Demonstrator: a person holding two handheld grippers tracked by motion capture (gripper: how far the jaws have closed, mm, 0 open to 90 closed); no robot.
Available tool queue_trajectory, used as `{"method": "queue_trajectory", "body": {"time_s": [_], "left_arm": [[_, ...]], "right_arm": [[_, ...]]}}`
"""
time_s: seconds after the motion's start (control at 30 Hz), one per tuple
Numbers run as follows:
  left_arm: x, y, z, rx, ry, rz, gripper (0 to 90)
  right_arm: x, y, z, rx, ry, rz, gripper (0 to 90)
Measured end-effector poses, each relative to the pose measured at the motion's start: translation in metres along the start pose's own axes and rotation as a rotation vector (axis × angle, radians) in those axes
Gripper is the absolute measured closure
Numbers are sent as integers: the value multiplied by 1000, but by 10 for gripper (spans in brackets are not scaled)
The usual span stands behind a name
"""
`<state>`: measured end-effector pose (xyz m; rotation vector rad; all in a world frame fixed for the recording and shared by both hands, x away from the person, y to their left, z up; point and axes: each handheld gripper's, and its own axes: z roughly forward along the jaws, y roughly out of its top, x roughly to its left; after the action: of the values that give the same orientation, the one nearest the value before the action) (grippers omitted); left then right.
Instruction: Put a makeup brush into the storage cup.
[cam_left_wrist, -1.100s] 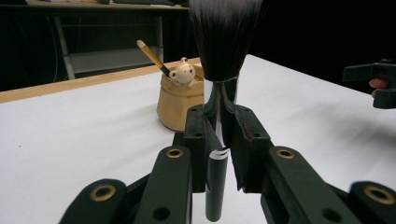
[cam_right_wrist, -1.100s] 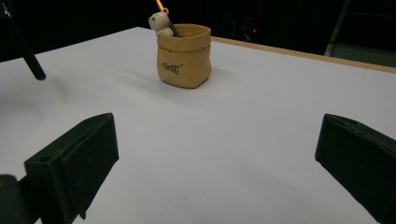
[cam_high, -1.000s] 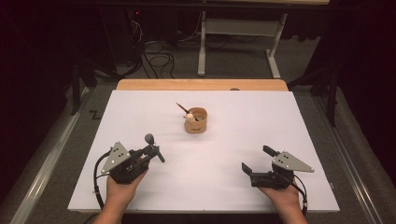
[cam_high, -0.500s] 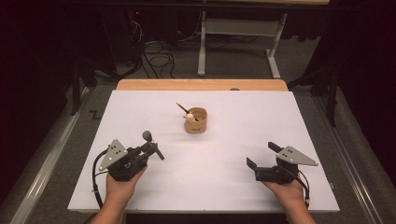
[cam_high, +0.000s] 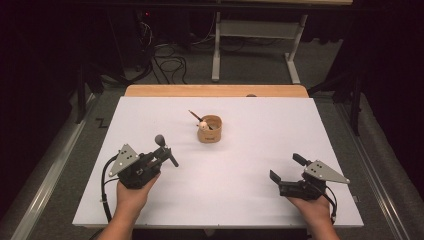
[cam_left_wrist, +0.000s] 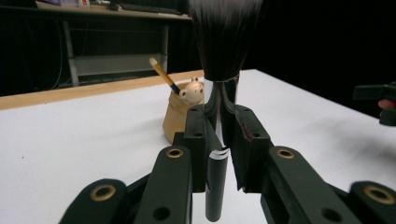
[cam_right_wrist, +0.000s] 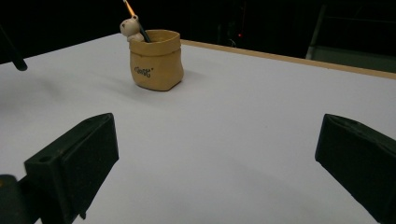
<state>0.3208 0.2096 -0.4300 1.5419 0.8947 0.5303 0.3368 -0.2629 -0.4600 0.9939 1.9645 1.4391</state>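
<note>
- The left claw (cam_high: 159, 155) sits near the front left of the white flat counter (cam_high: 250, 150), held by the person's left hand (cam_high: 131, 195).
- Its two black jaws are clamped on the thin black handle of a big soft makeup brush with dark bristles (cam_left_wrist: 223, 37).
- In the left gripper view the brush stands up straight between the jaws, with its fluffy head at the top and the end of its handle poking out below the pads.
- In the high view the brush (cam_high: 164, 148) shows as a small grey round tip above the claw, and it is up off the counter.
- The right claw (cam_high: 286, 170) is near the front right of the counter, held by the person's right hand (cam_high: 312, 207).
- Its jaws are wide apart, with nothing between them but bare counter, as the right gripper view shows.
- A small tan pot shaped like a little sack (cam_high: 210, 129) stands in the middle of the counter, farther back than both claws and well apart from them.
- A tiny pale bear figure (cam_right_wrist: 129, 26) sits at the rim of the pot.
- A thin brush with a dark stem and a light wooden end (cam_left_wrist: 161, 74) leans in the pot, beside the bear.
- A strip of light wood (cam_high: 215, 91) runs along the far edge of the counter.
</note>
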Motion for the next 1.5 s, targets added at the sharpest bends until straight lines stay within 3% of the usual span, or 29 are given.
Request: {"method": "queue_trajectory", "body": {"time_s": [0.33,0.73,0.93,1.27,1.5], "left_arm": [[-8,20,11,-2,5,17,776],[-20,43,44,-17,-19,12,776],[-19,52,64,-3,-23,15,776],[-10,62,90,-6,-7,-34,776],[-9,70,106,-13,-5,-43,776]], "right_arm": [[-3,0,-6,-23,7,3,4],[-1,-2,-9,-21,26,-10,4],[-3,-3,-11,-23,23,-3,4],[-4,-5,-15,-29,28,10,4],[-3,-6,-13,-26,34,6,5]]}}
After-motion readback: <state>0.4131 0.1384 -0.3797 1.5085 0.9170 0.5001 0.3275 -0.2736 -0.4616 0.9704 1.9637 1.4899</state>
